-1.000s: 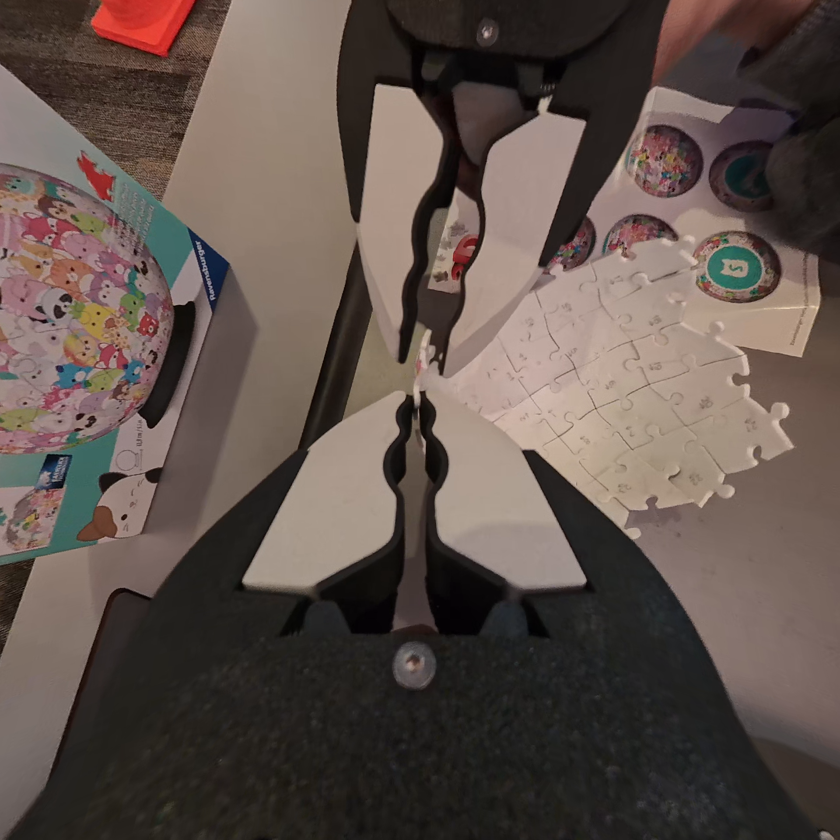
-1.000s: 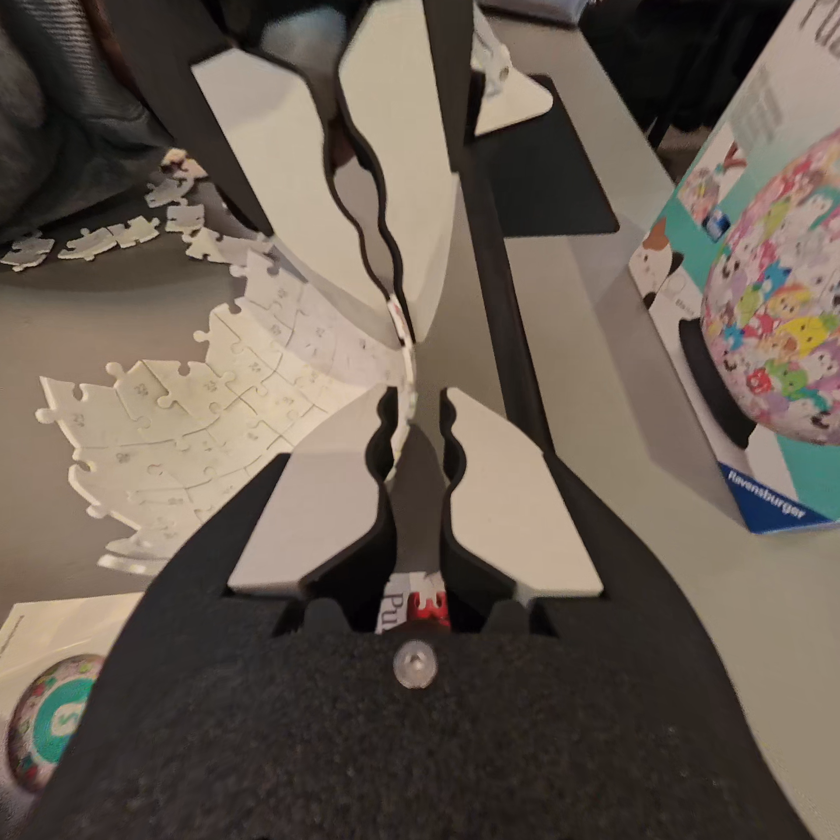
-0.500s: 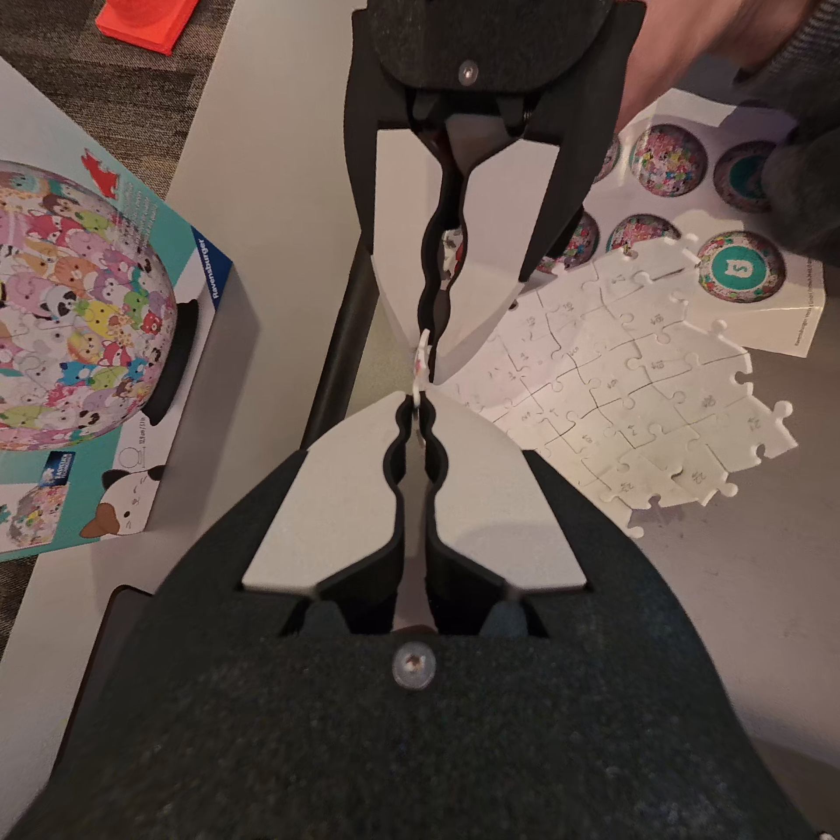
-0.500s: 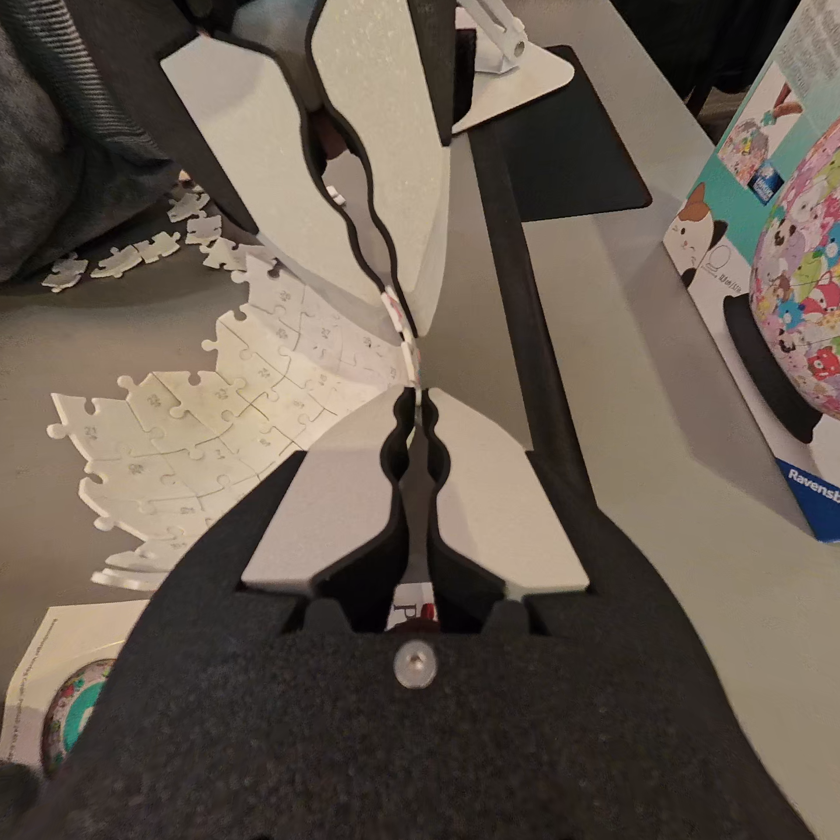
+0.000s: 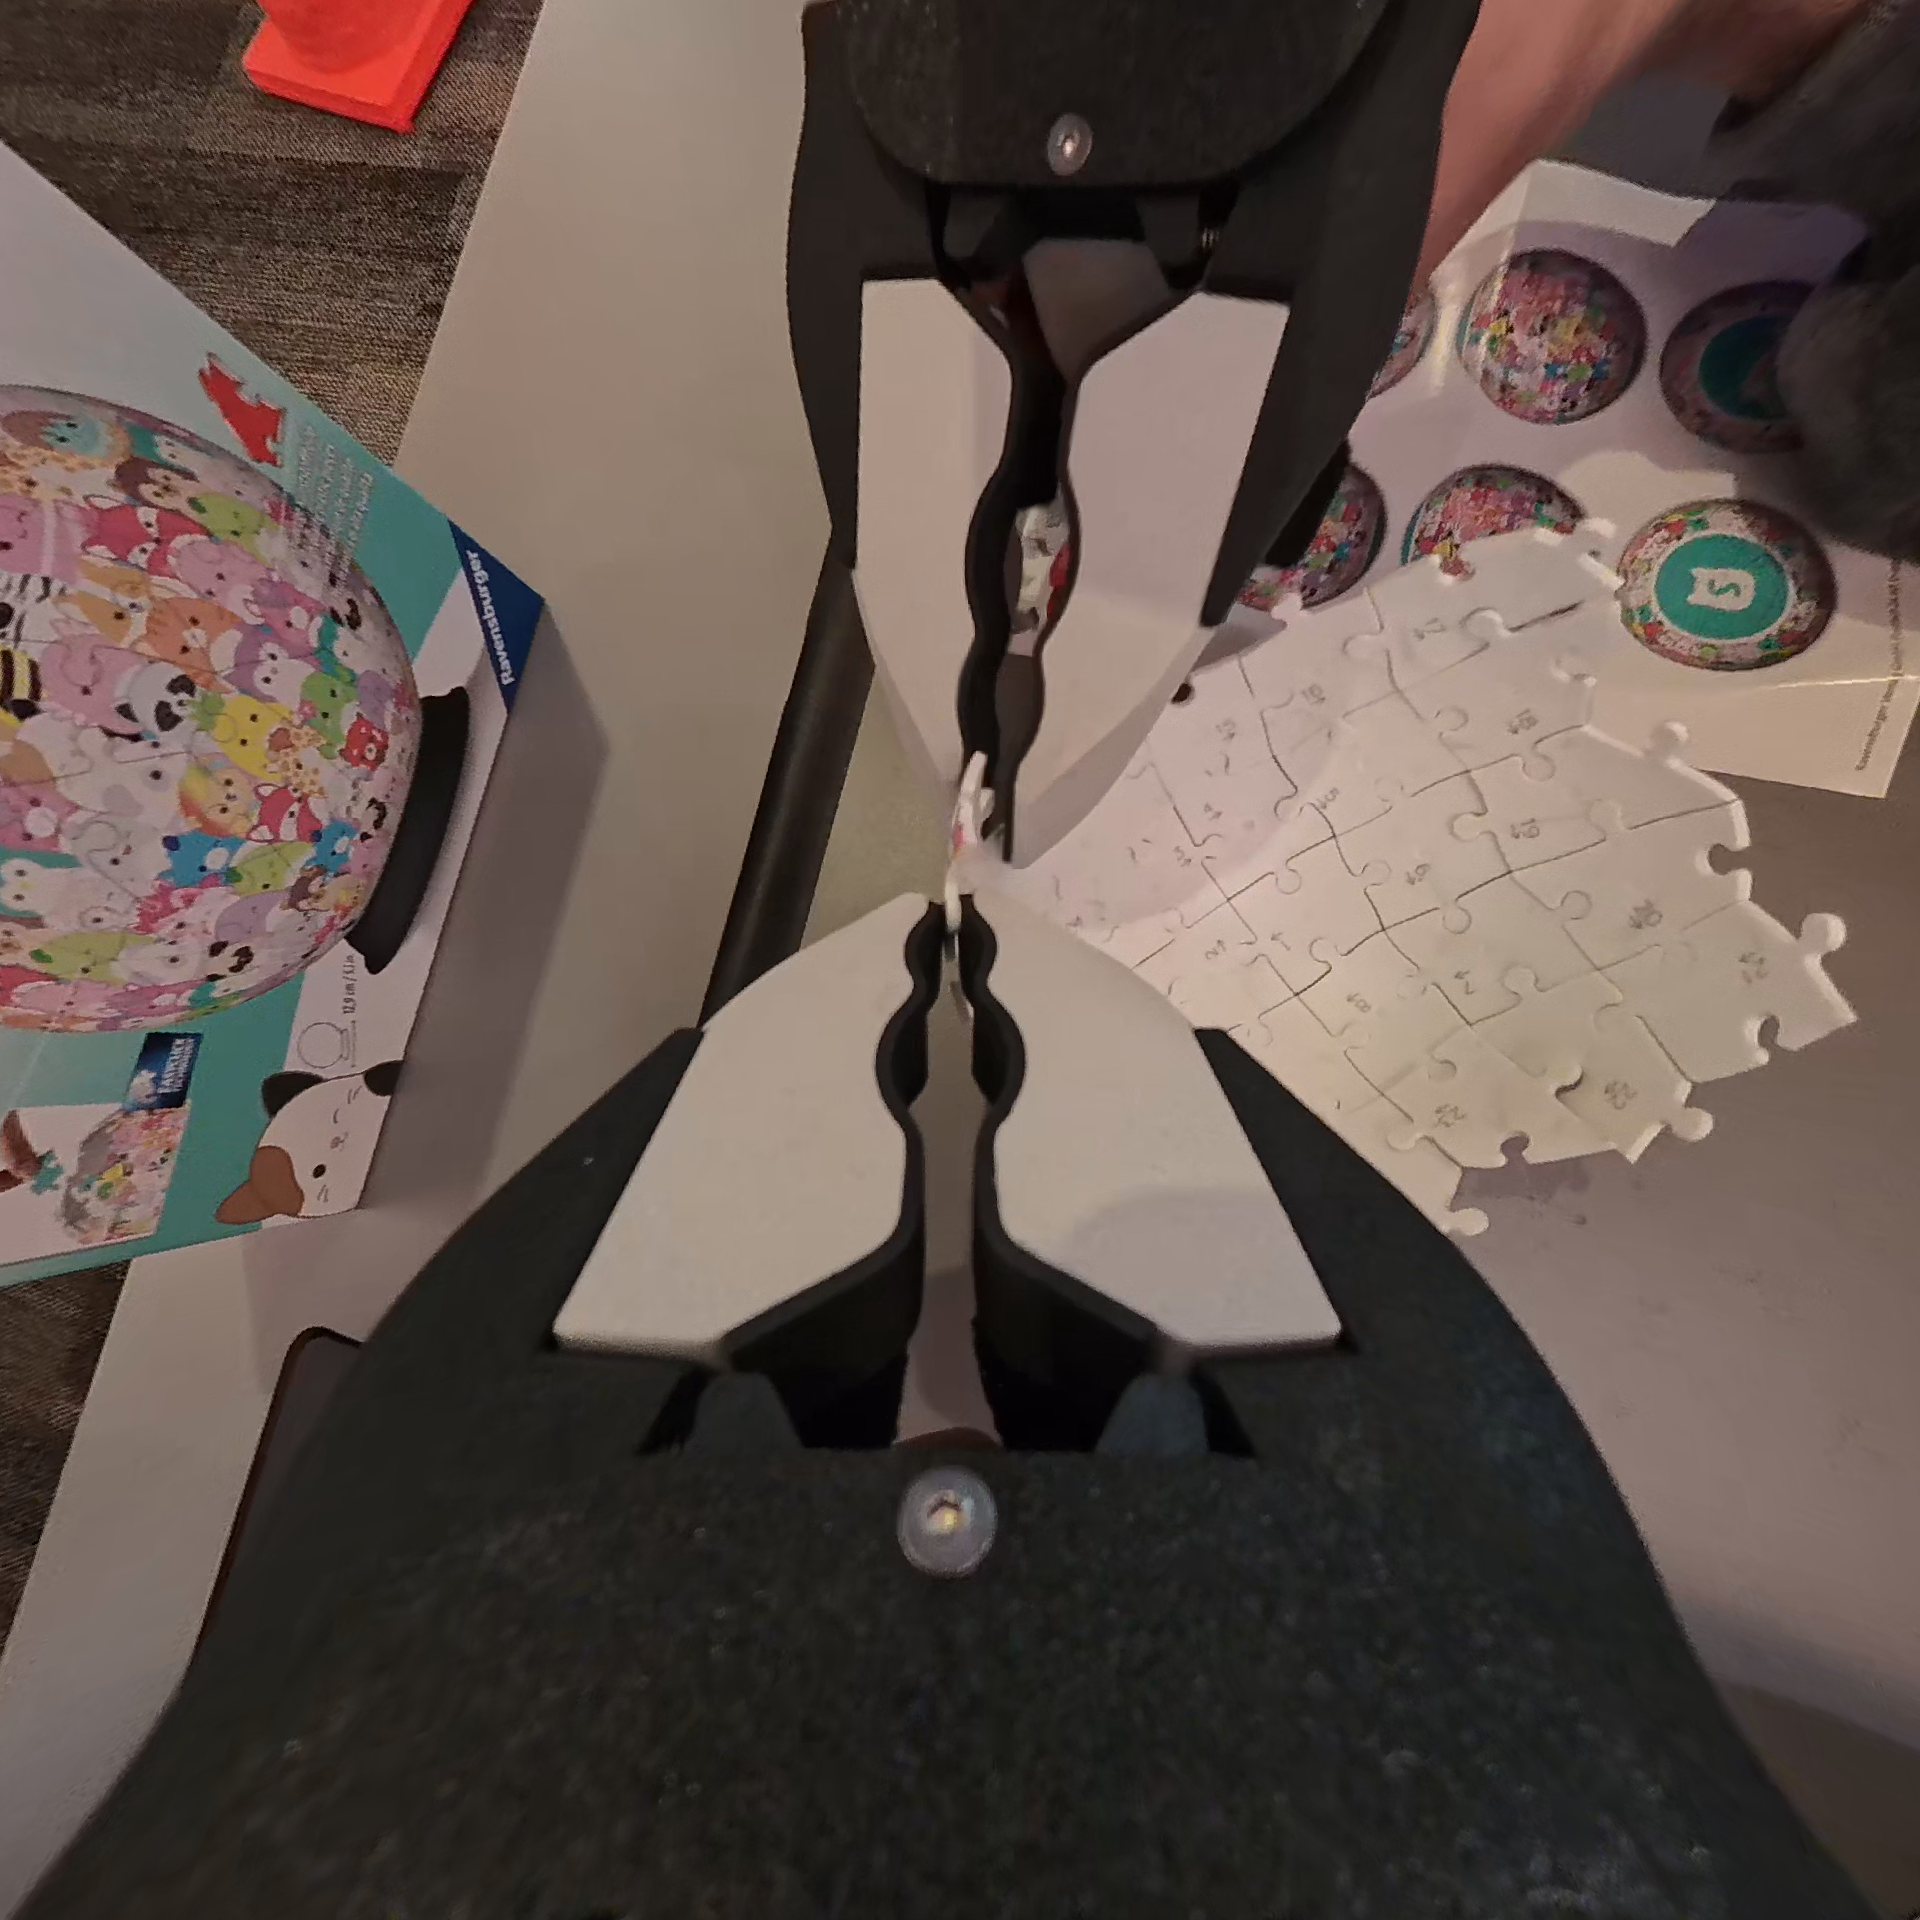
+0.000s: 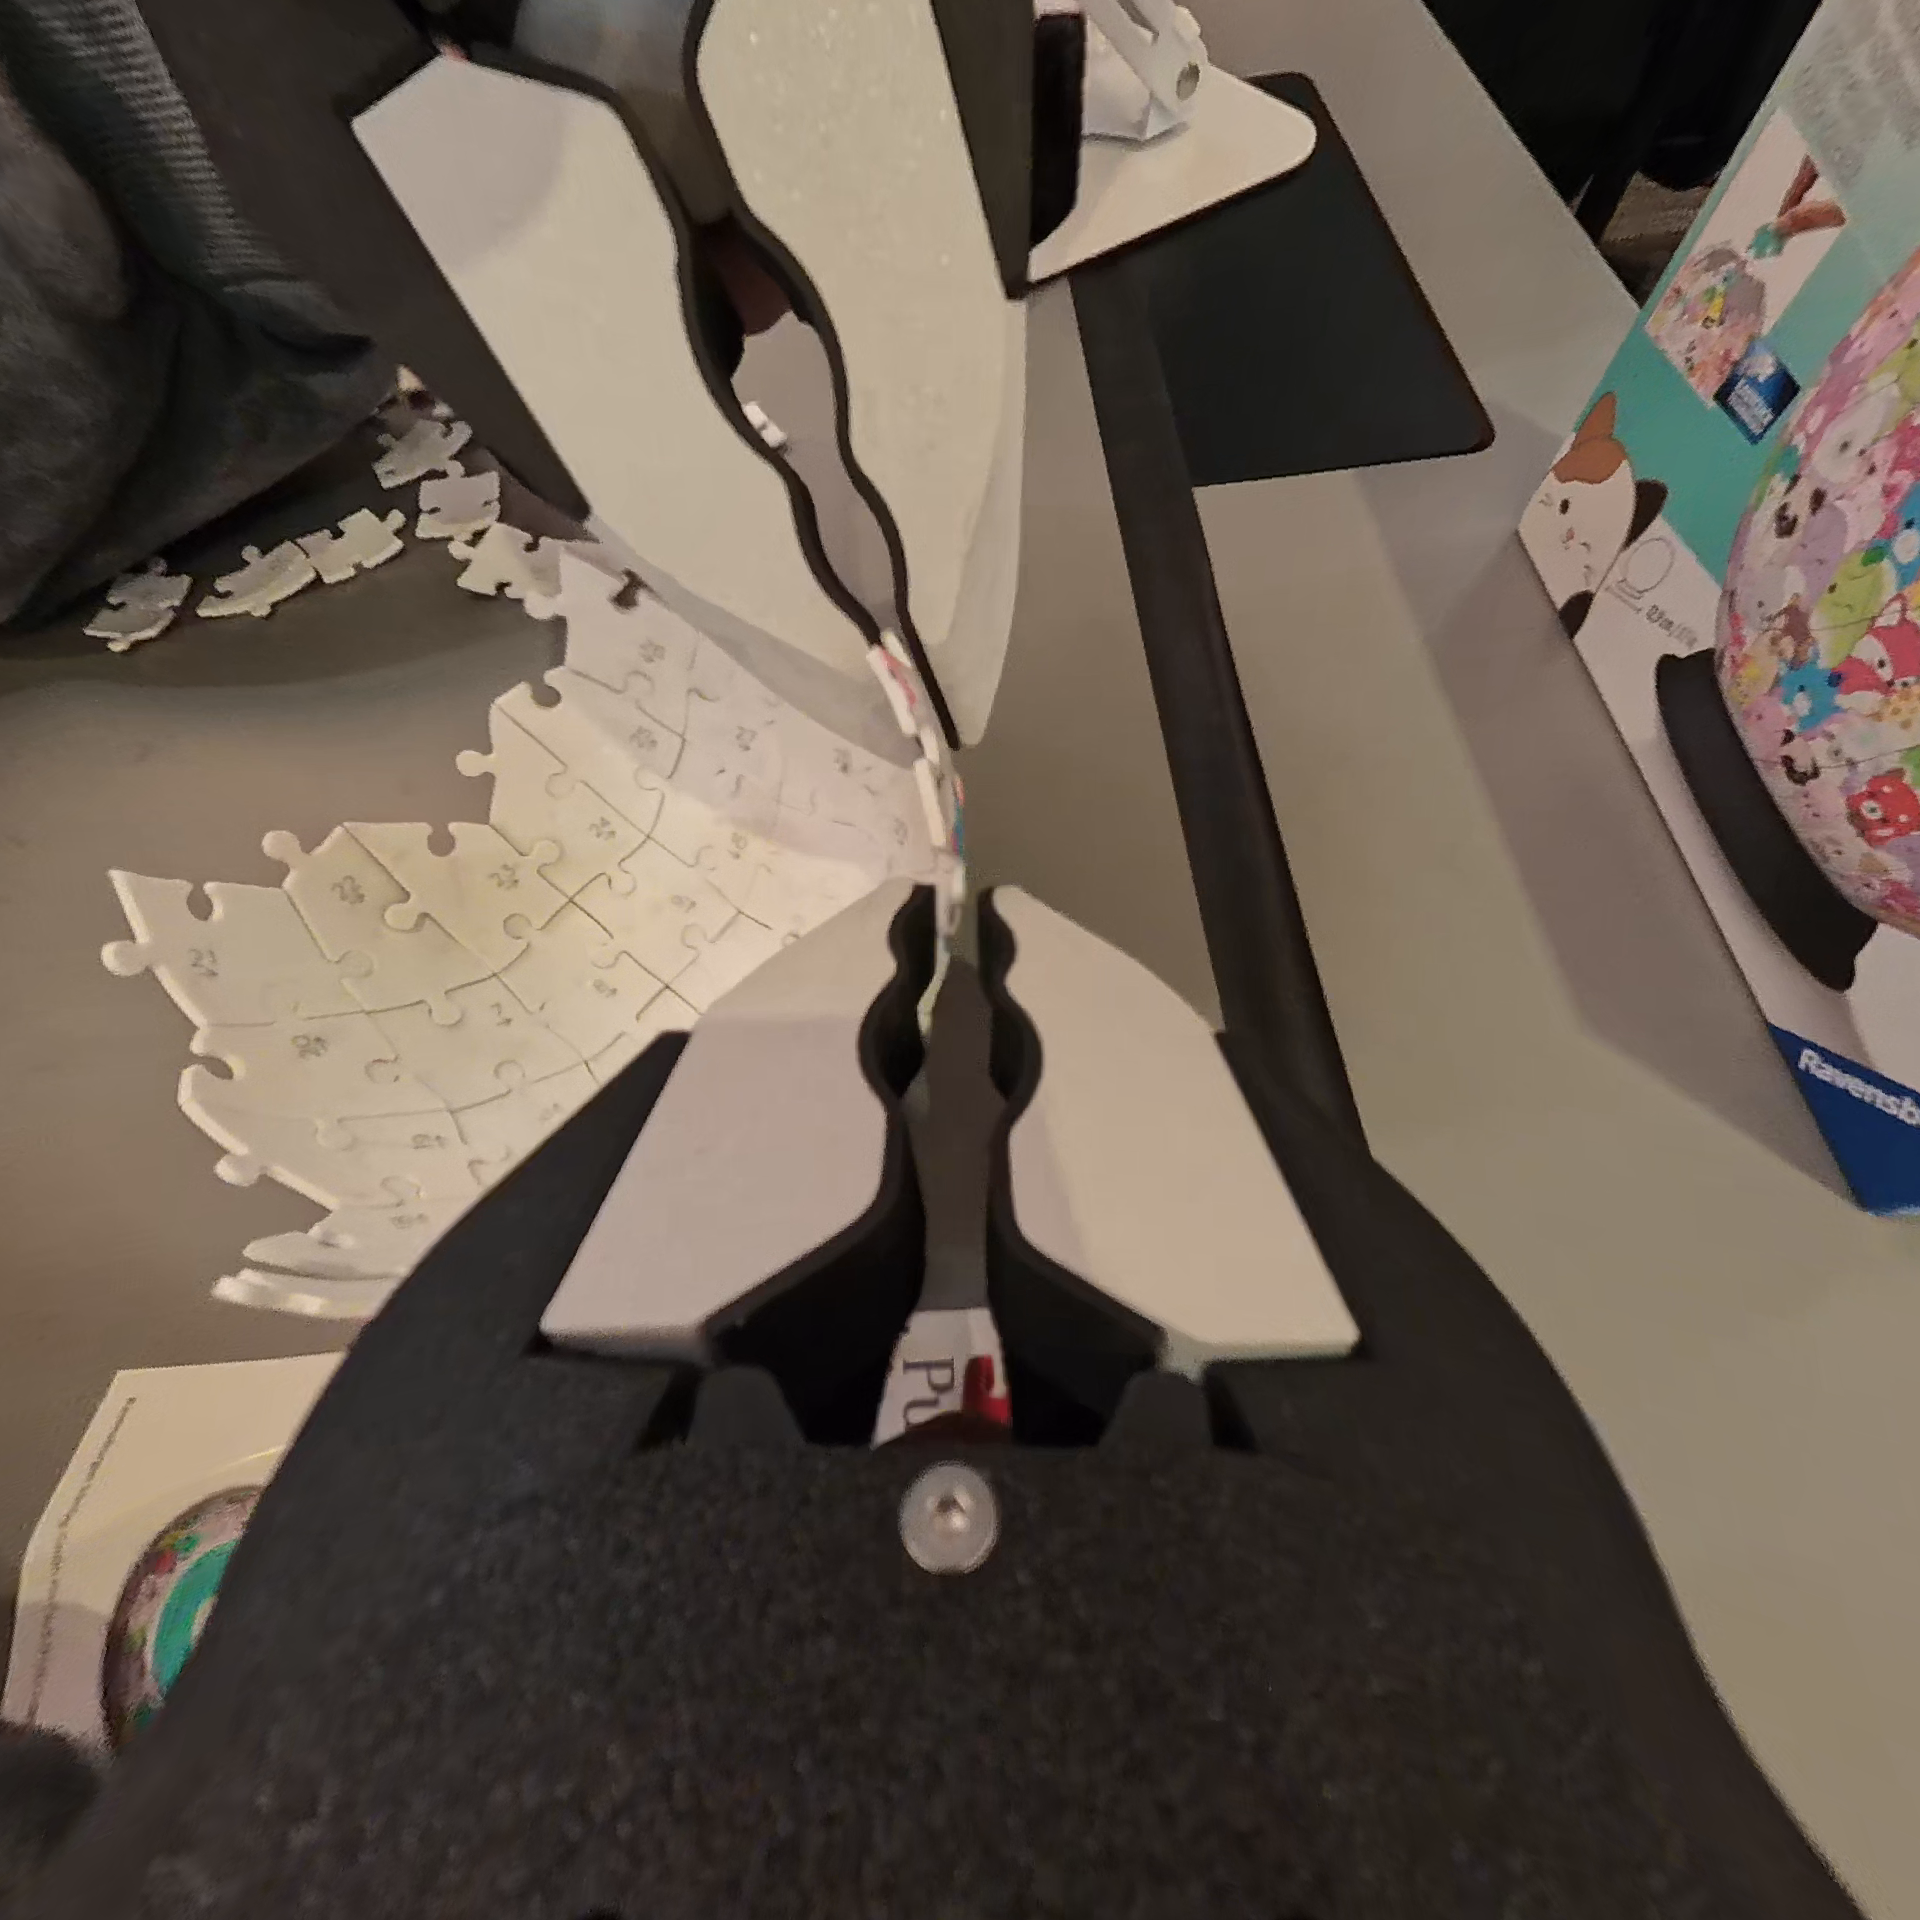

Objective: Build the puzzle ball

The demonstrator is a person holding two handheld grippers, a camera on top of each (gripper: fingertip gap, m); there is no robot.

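Both the left hand-held gripper (image 5: 951, 914) and right hand-held gripper (image 6: 951, 904) pinch the puzzle shell (image 5: 1455, 914); printed box (image 5: 260, 779) nearby.

box (image 5: 260, 810) left on table (image 5: 644, 364) | assembled puzzle section (image 5: 1455, 914) right, overlapping sheet (image 5: 1766, 686) behind

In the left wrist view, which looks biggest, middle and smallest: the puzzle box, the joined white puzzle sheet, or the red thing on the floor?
1. Puzzle box or white puzzle sheet: alike, and the edge crops the box.
2. Red thing: smallest, though farther away and cropped.

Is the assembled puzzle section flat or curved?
Curved: the assembled puzzle section bows like a shell, and its rim rises toward the grippers.
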